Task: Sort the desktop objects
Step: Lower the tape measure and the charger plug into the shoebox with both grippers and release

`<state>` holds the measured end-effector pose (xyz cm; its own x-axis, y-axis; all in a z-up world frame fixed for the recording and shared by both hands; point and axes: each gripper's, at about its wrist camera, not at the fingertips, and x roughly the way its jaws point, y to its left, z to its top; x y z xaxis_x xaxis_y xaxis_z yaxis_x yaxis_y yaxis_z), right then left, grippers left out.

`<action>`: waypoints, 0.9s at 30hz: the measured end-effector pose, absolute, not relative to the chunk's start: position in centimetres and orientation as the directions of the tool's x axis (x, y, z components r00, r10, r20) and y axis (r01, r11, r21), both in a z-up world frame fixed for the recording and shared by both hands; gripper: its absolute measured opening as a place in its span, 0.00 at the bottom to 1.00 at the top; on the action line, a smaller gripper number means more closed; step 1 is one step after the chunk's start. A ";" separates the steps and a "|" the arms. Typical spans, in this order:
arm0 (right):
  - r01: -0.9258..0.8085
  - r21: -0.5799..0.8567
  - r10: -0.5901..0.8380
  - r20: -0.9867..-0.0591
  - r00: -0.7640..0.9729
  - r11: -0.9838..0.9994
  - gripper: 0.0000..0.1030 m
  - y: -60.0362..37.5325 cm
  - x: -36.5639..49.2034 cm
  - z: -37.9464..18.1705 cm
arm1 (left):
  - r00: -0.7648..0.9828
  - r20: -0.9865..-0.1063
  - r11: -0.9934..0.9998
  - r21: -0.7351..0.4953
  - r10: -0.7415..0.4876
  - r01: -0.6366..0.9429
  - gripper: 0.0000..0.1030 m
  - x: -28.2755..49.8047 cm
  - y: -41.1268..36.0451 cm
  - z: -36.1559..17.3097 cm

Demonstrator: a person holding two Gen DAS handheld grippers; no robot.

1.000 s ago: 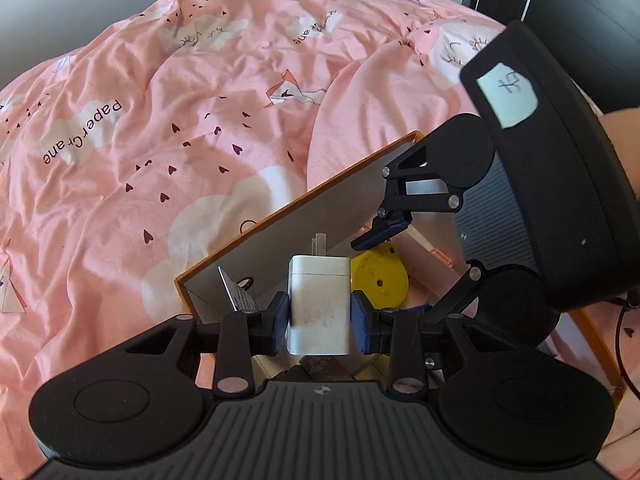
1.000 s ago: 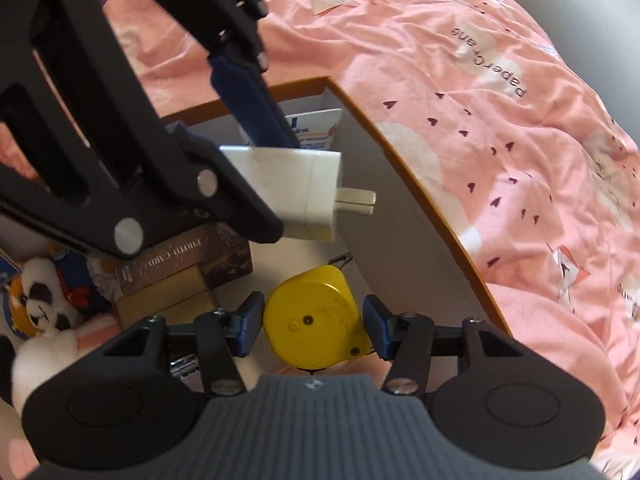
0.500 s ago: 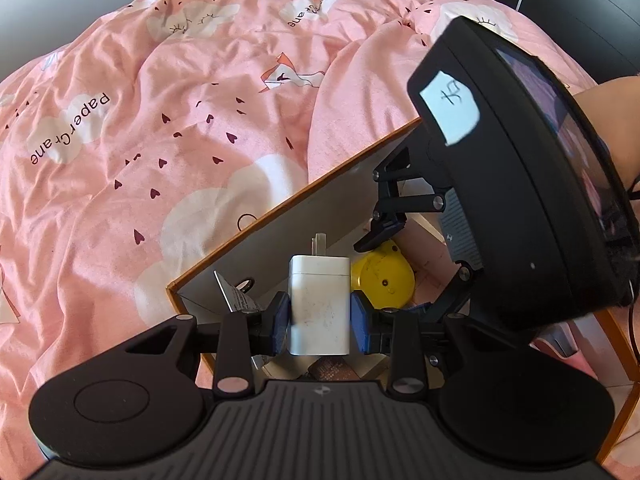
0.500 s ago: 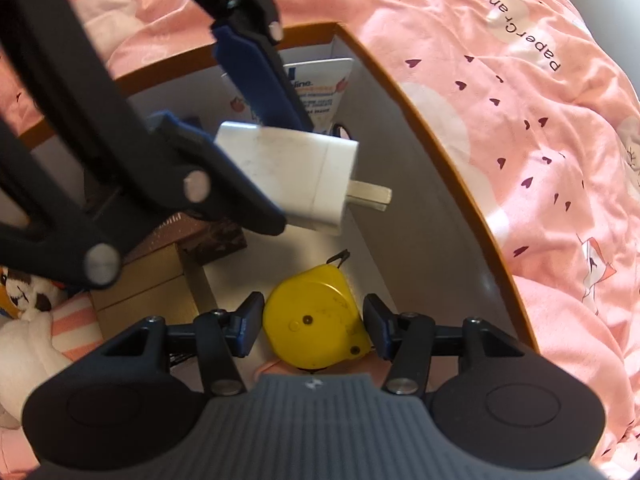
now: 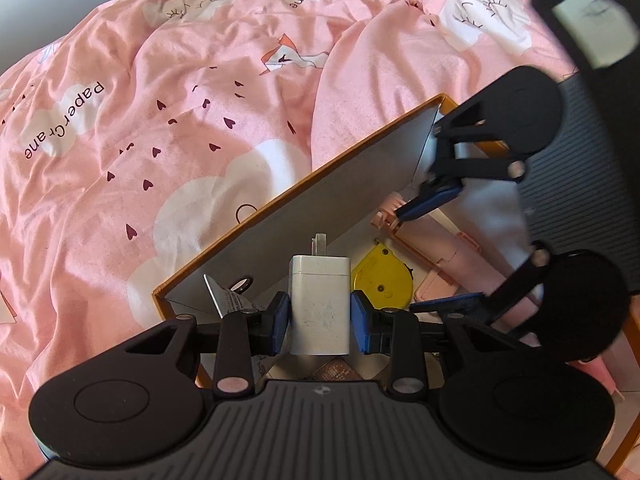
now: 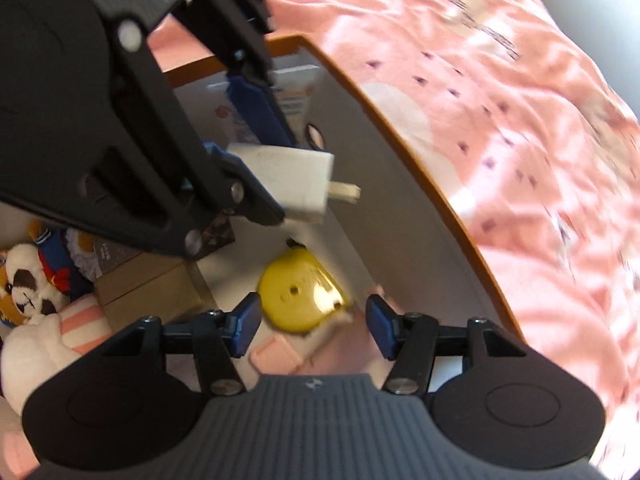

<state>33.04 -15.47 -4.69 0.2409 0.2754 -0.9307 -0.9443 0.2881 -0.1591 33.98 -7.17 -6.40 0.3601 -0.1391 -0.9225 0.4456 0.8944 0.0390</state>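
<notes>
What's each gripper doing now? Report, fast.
Left gripper: closed on the white charger plug.
Right gripper: opening, empty; yellow tape measure lies released in the box.

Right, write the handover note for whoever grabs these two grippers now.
Left gripper: jaws shut on the white charger, prongs forward, held over the box.
Right gripper: jaws opening, pads clear of the yellow tape measure, which lies on the box floor beside the pink case.
Done: tape measure in the box; plush toy, card boxes also inside.
Left: set the charger down, pull the right gripper out.
</notes>
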 end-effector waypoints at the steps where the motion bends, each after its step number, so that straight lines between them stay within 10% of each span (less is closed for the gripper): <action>1: -0.934 -0.142 0.275 -0.932 0.238 0.327 0.58 -15.8 33.1 -4.5 | 0.359 -0.924 0.894 0.047 -0.130 0.445 0.37 34.1 -7.4 -6.6; 27: -0.522 -0.094 0.285 -0.750 0.597 0.847 0.70 -19.4 22.5 0.2 | 0.376 -0.926 0.885 0.205 0.037 0.418 0.37 34.3 -10.2 -9.0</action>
<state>22.54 -19.43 0.17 0.5972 0.2846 -0.7499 -0.5225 0.8474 -0.0944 34.30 -10.18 -8.96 0.3760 0.0370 -0.9259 0.4185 0.8847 0.2053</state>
